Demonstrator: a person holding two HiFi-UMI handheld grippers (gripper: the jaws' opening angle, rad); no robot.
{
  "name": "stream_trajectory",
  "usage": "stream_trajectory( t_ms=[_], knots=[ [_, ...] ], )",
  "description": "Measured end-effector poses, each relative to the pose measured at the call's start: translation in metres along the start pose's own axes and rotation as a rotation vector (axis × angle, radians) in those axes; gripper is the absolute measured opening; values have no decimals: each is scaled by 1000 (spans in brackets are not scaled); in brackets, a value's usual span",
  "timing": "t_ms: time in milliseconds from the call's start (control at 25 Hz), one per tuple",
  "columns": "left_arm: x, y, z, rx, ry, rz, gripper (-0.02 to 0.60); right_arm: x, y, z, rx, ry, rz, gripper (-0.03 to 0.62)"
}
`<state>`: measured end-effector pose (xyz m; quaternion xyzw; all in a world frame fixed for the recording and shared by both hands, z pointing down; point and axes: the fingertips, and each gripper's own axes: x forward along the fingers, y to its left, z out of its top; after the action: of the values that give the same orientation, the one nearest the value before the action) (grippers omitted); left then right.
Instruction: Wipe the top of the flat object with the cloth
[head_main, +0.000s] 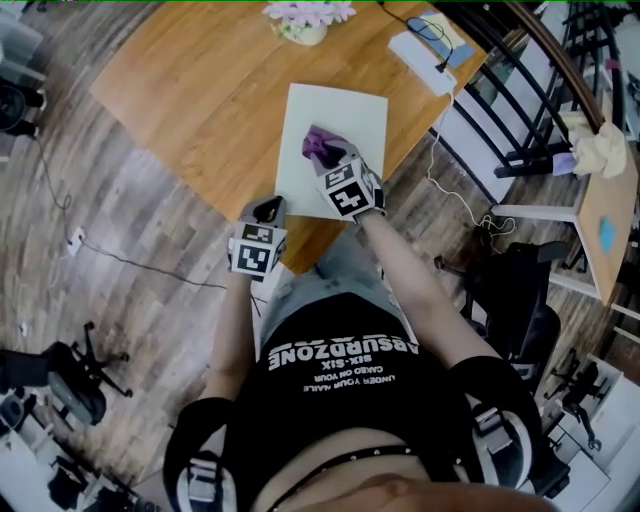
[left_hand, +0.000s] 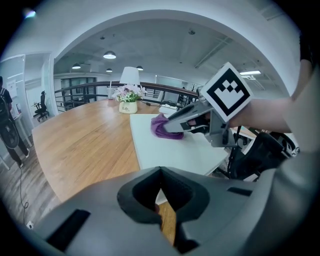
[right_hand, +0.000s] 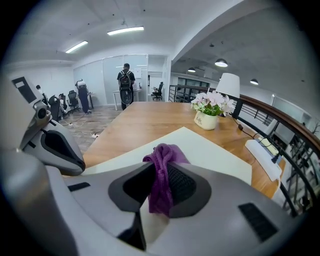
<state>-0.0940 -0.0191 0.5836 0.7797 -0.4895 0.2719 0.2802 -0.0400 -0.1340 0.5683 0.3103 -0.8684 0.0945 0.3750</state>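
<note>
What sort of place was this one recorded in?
Probably an open-plan office: swivel chairs on the floor, a long wooden table, and strip ceiling lights over a wide shared room.

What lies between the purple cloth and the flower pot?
Only bare white board, then a strip of wooden table; nothing stands between the purple cloth and the flower pot. The right gripper view shows it.

Right tool (right_hand: 159, 192) clamped on purple cloth (right_hand: 163, 172), above white flat object (right_hand: 210, 150)
</note>
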Motion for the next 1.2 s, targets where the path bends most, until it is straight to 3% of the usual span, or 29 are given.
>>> stream_trajectory(
  t_ms=[560,1200],
  knots=[
    [-15,9,-15,-25,6,35,17,23,33,23,-57,-19,59,91],
    [-22,6,-22,-38,-1,50,17,10,70,11,-106,-27,149,91]
  ],
)
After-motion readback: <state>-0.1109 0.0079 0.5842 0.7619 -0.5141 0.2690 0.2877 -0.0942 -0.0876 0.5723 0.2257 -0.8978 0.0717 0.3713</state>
